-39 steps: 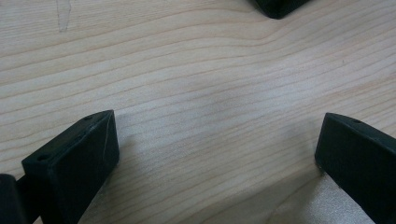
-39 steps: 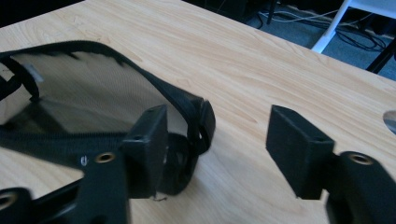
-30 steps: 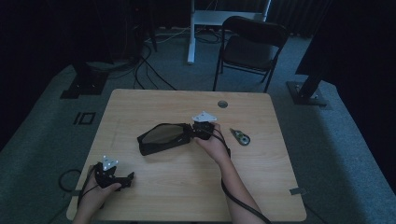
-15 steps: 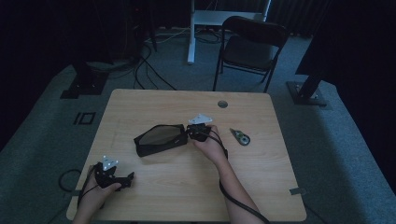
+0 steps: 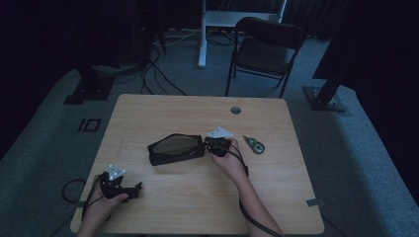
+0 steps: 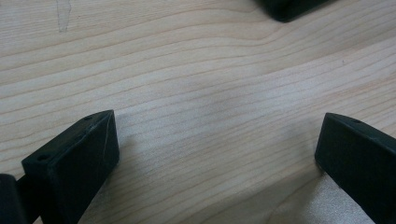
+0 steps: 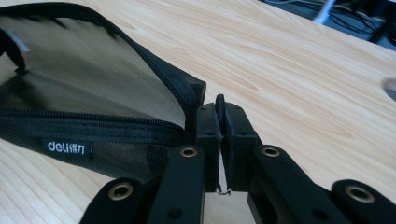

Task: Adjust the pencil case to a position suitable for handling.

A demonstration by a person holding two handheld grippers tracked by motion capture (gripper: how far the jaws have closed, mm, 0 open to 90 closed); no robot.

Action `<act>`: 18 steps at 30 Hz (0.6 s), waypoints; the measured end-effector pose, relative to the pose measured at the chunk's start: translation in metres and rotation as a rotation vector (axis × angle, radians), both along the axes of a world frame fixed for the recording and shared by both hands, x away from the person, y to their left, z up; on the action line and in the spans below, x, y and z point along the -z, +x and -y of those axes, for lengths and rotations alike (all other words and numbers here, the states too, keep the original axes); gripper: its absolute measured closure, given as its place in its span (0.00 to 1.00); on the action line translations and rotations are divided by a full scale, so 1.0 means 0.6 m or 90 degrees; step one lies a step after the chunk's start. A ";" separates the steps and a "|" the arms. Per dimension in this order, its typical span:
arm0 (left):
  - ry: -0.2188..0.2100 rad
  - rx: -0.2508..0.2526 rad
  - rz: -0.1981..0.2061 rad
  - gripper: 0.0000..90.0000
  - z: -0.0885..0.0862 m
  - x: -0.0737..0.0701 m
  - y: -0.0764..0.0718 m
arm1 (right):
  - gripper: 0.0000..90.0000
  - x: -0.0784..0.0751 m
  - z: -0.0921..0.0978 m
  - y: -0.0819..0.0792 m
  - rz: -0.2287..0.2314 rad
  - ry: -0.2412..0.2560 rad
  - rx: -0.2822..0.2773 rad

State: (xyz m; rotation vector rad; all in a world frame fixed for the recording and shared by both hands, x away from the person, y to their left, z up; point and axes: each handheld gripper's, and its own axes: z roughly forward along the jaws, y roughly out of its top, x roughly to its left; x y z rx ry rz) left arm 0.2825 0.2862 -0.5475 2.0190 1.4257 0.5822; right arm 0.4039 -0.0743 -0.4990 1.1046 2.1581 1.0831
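A black mesh zip pouch (image 5: 175,148) with a white "deli" label lies at the middle of the wooden table (image 5: 163,111). My right gripper (image 5: 207,145) is at its right end. In the right gripper view the jaws are closed (image 7: 219,122) on a thin black tab at the zipper end of the pouch (image 7: 93,88), whose mouth gapes open. My left gripper (image 5: 134,189) rests near the table's front left corner, well apart from the pouch. Its jaws stand wide open over bare wood (image 6: 219,149), and a dark corner of the pouch (image 6: 289,7) shows at the top edge.
A small green and grey correction-tape dispenser (image 5: 256,145) lies just right of my right hand. A round cable hole (image 5: 235,110) sits near the table's far edge. Behind the table are a dark chair (image 5: 267,49) and floor cables (image 5: 148,69).
My right gripper has shifted slightly toward the near edge with the pouch's end in it, and the pouch has moved a little with it. The left gripper has stayed put.
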 end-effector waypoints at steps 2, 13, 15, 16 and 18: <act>0.000 0.000 0.000 0.00 0.000 0.000 0.000 | 0.96 0.000 0.011 -0.006 0.001 0.007 0.014; 0.000 0.000 0.000 0.00 0.000 0.000 0.000 | 0.96 0.004 0.066 -0.048 0.020 0.001 0.050; 0.000 0.000 0.000 0.00 0.000 0.000 0.000 | 0.95 0.006 0.080 -0.057 0.022 0.003 0.061; 0.000 0.000 0.000 0.00 0.000 0.000 0.000 | 0.95 0.006 0.086 -0.061 0.020 0.005 0.067; 0.000 0.000 0.000 0.00 0.000 0.000 0.000 | 0.95 0.006 0.101 -0.071 0.026 0.003 0.083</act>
